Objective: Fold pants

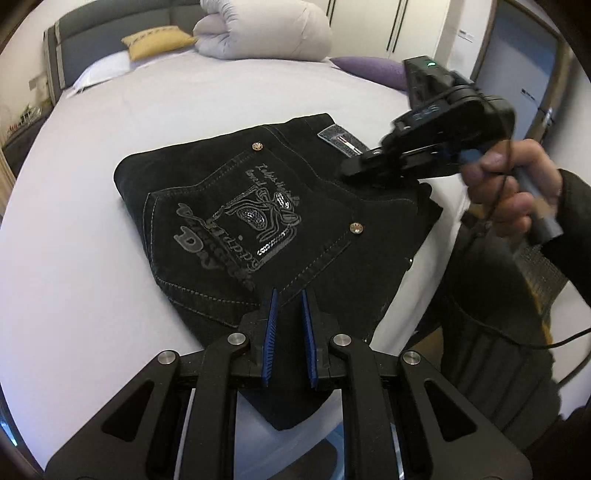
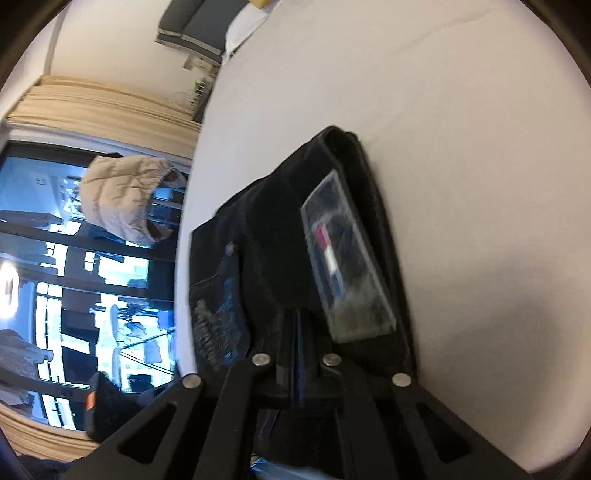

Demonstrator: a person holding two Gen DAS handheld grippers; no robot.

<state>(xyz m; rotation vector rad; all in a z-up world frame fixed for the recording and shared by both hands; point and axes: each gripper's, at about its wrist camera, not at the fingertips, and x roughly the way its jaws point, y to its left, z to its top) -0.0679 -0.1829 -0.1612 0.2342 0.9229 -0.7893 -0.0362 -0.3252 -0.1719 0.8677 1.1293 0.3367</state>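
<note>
The pants point(image 1: 258, 225) lie folded on the bed point(image 1: 92, 258). The right gripper point(image 1: 349, 170), pressed together, rests on them; the left gripper point(image 1: 290, 314) stands slightly spread, empty. Dragging could unsettle the fold

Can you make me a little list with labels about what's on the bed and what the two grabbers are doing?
Main thing: black pants, folded into a thick bundle
Where: on the bed
Decoration: embroidered back pocket facing up
Left gripper: over the near edge of the pants, narrow gap between the blue pads
Right gripper: shut, at the waistband by the label
Also on bed: yellow pillow, rolled duvet
</note>
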